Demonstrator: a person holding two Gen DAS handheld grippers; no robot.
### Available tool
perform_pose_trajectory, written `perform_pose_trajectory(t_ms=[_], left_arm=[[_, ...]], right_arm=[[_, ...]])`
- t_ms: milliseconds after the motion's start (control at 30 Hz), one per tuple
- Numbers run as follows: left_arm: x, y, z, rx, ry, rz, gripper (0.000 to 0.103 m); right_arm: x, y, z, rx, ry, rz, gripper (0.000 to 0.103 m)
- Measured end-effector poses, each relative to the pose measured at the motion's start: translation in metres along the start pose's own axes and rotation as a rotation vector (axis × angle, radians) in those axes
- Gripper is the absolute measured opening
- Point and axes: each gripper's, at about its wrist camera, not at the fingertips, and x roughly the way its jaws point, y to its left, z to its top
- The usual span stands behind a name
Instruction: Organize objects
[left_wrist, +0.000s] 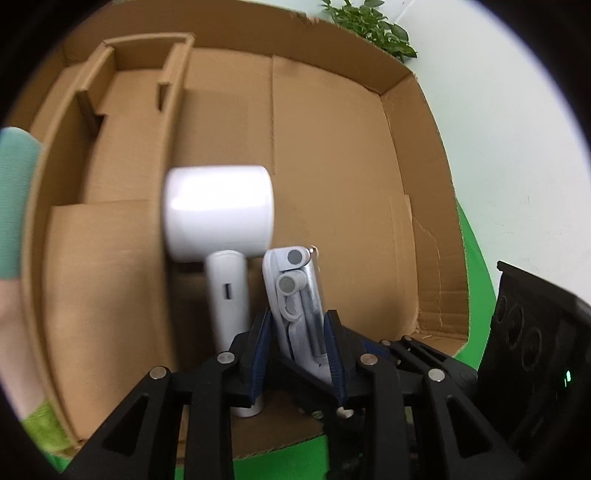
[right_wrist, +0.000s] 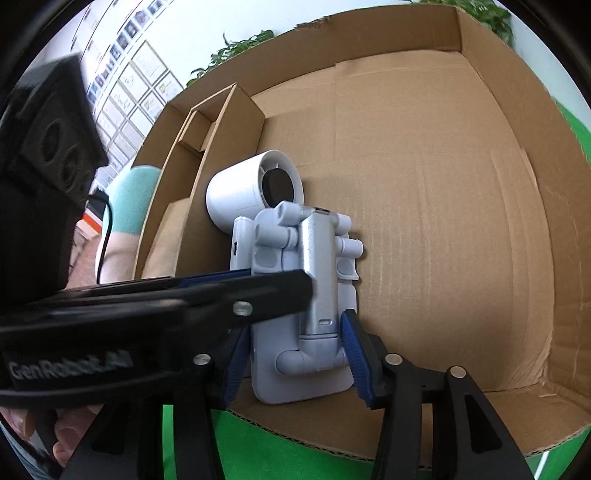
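Observation:
A white hair dryer (left_wrist: 218, 210) lies in an open cardboard box (left_wrist: 332, 147), handle toward me. Right beside it stands a folded white and silver phone stand (left_wrist: 295, 280). My left gripper (left_wrist: 297, 321) is shut on the stand's edges, blue pads pressing both sides. In the right wrist view the stand (right_wrist: 317, 258) rests partly against the dryer (right_wrist: 236, 188). My right gripper (right_wrist: 295, 332) straddles the stand's base, its jaws open with the pads close beside it. The left gripper's finger (right_wrist: 221, 295) crosses in from the left.
A cardboard divider insert (left_wrist: 125, 122) fills the box's left side. The box (right_wrist: 443, 221) has a wide bare floor to the right. It sits on a green surface (right_wrist: 258, 443). A teal sleeve (left_wrist: 14, 192) is at the left. A plant (left_wrist: 369, 26) stands behind.

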Motion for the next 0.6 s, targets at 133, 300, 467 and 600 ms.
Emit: perform_pose_trajectory(t_ms=[133, 300, 467, 600], left_arm=[[-0.024, 0.01, -0.006, 0.004, -0.05, 0.016, 0.028], [-0.045, 0.021, -0.017, 0.005, -0.092, 0.029, 0.028], [-0.051, 0.032, -0.025, -0.013, -0.105, 0.047, 0.028], [-0.052, 0.04, -0.028, -0.034, -0.109, 0.042, 0.028]], right_arm=[[-0.008, -0.006, 0.003, 0.035, -0.036, 0.014, 0.067], [-0.004, -0.01, 0.009, 0.039, -0.018, -0.012, 0.067], [0.003, 0.001, 0.005, -0.014, -0.021, -0.074, 0.055], [0.003, 0.006, 0.004, -0.011, -0.029, -0.121, 0.054]])
